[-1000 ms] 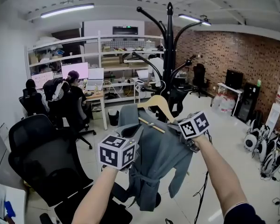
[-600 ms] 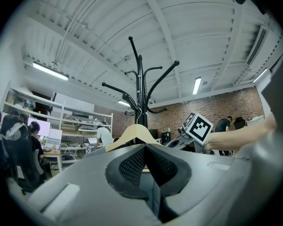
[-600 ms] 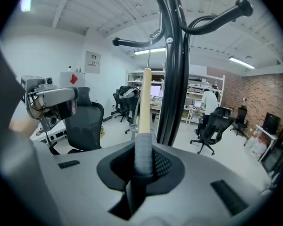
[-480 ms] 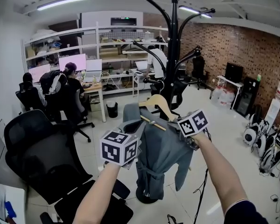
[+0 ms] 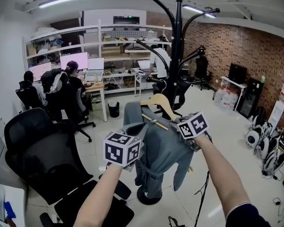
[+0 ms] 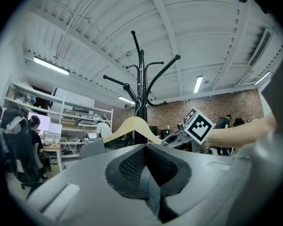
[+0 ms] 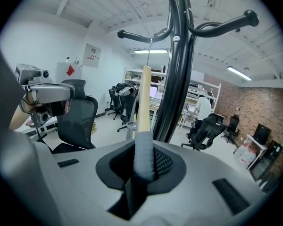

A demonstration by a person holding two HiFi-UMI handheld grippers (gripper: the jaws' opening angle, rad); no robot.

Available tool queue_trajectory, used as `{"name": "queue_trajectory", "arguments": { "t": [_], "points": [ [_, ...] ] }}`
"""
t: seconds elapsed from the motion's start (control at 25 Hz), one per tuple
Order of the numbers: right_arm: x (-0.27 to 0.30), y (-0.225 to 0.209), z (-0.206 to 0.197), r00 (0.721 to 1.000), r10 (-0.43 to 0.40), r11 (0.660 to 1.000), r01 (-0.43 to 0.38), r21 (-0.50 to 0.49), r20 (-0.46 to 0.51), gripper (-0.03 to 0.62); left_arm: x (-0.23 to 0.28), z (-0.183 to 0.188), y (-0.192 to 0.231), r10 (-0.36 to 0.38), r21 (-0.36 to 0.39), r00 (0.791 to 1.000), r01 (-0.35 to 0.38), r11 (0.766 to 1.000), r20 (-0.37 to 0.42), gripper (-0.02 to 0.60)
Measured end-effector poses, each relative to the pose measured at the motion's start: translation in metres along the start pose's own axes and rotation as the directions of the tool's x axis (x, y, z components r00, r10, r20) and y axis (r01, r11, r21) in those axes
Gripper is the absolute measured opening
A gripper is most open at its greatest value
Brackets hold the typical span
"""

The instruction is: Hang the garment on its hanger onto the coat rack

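Jaws of my right gripper are opening, but the pads are only slightly apart. A grey shoulder of the garment, rolled over one end of the wooden hanger, sits upright in the notch between them. From there the bare wood runs up and away from that gripper, close beside the black pole of the coat rack.

My left gripper has its jaws closed together, with what looks like a thin grey fold of the same cloth pinched low between the pads. The hanger's peak rises just beyond it.

From the head view the garment hangs between my two grippers, in front of the rack's pole and above its round base. Its thin metal hook reaches up towards one of the rack's lower arms. I cannot tell whether it rests on that arm.
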State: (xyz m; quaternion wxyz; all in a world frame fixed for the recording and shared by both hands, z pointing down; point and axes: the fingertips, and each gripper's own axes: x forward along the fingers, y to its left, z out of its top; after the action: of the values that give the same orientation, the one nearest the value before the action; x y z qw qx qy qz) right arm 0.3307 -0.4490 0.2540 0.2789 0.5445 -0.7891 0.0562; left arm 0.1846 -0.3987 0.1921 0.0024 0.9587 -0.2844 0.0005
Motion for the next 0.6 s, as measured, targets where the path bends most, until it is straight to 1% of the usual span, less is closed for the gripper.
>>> {"name": "queue_trajectory", "arguments": {
  "t": [0.08, 0.16, 0.2, 0.28, 0.36, 0.44, 0.52, 0.6],
  "points": [
    [-0.004, -0.002, 0.0, 0.999, -0.032, 0.999, 0.033, -0.026, 0.015, 0.068, 0.0, -0.002, -0.003, 0.0, 0.0, 1.0, 0.0, 1.0, -0.007, -0.003],
    [-0.012, -0.004, 0.001, 0.998, -0.033, 0.999, 0.035, -0.023, 0.055, 0.158, 0.0, -0.005, -0.006, 0.0, -0.002, 1.0, 0.0, 1.0, -0.012, -0.003],
    [-0.018, -0.004, 0.002, 0.997, -0.025, 1.0, 0.025, -0.011, 0.08, 0.17, -0.001, -0.006, -0.007, 0.0, -0.005, 1.0, 0.0, 1.0, -0.014, -0.003],
    [-0.03, -0.005, 0.001, 0.992, -0.016, 1.0, 0.014, 0.018, 0.125, 0.17, -0.005, -0.014, -0.007, 0.004, -0.015, 1.0, -0.004, 1.0, -0.022, -0.003],
    [-0.048, -0.006, -0.001, 0.985, -0.031, 0.999, 0.027, 0.03, 0.17, 0.198, -0.008, -0.023, -0.008, 0.01, -0.02, 0.999, -0.011, 1.0, -0.036, -0.003],
    [-0.074, -0.002, 0.003, 0.967, -0.061, 0.998, 0.054, 0.032, 0.246, 0.198, -0.013, -0.032, -0.008, 0.023, -0.005, 0.998, -0.023, 1.0, -0.051, -0.003],
    [-0.104, 0.006, 0.011, 0.935, -0.095, 0.995, 0.086, 0.04, 0.341, 0.197, -0.018, -0.042, -0.01, 0.038, 0.021, 0.997, -0.037, 0.999, -0.066, -0.003],
    [-0.133, 0.016, 0.012, 0.905, -0.117, 0.993, 0.106, 0.051, 0.409, 0.196, -0.023, -0.052, -0.016, 0.042, 0.022, 0.997, -0.04, 0.999, -0.072, -0.003]
  ]
}}
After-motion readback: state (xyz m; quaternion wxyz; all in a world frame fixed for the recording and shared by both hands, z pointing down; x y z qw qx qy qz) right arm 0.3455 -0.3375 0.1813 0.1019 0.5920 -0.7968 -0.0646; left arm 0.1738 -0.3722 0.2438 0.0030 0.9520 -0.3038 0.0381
